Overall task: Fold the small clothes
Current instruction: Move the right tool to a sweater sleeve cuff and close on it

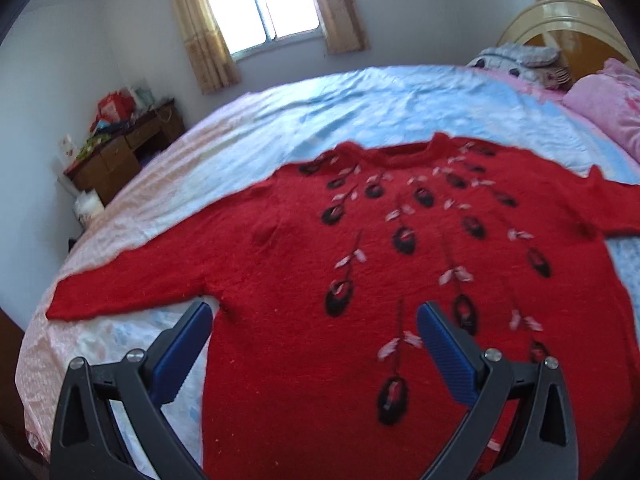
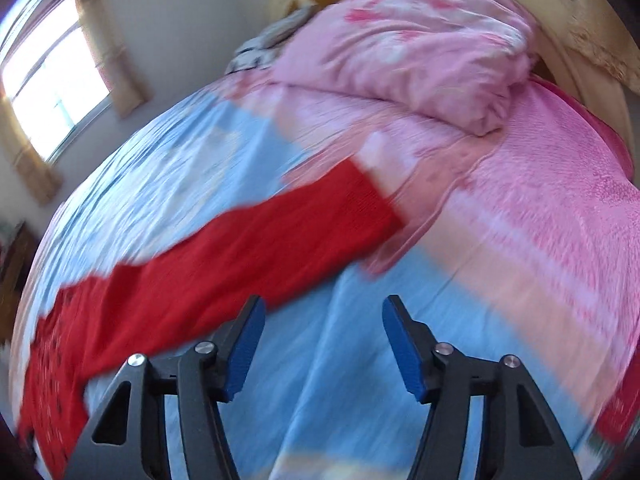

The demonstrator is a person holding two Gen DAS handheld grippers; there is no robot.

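Left wrist: left gripper (image 1: 314, 320) fingers released over sweater (image 1: 360, 260) | right gripper (image 2: 323, 318) released above bedsheet (image 2: 320, 360)

sunlit window (image 1: 260, 4) – white walls, wooden desk (image 1: 124, 148)
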